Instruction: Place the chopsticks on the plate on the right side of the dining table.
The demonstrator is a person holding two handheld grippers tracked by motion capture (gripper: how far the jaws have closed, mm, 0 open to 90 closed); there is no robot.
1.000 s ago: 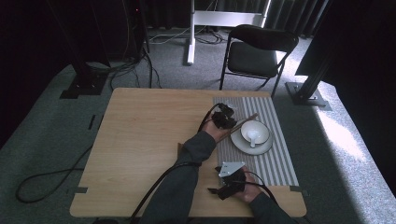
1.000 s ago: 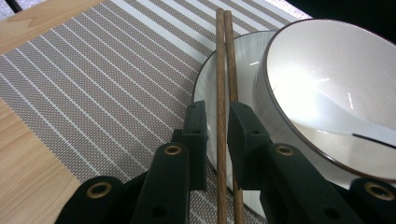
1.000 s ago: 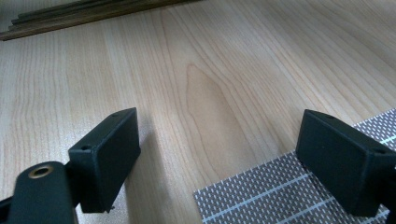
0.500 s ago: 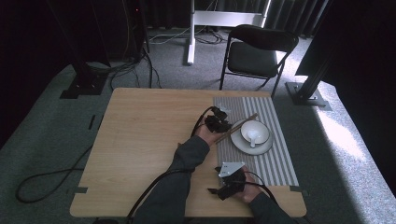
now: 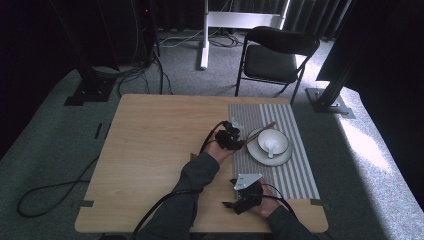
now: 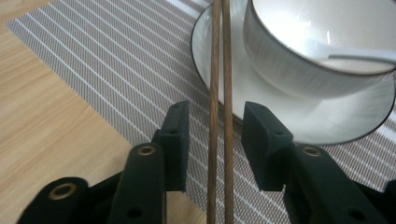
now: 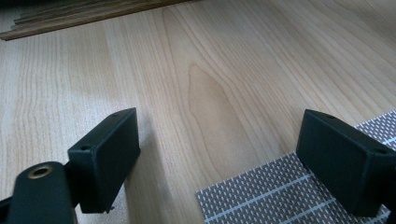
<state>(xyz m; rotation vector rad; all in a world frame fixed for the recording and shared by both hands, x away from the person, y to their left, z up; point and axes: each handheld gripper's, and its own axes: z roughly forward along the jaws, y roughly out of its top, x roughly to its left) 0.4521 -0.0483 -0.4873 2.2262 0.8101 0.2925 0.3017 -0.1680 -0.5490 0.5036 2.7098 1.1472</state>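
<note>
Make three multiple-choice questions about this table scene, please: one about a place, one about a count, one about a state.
1. Where does the bowl stand?
A. on the bare wood
B. on the plate
C. on the chair

2. How many chopsticks run between the left gripper's fingers?
A. one
B. two
C. four

3. How are the fingers of the right gripper?
A. wide apart with nothing between them
B. shut on a spoon
C. shut on the mat's edge

Right letters: B, the white bowl sits on the white plate on the striped mat. B, the left gripper view shows two thin wooden sticks side by side. A, the right gripper view shows only table wood and a mat corner between the fingers.
</note>
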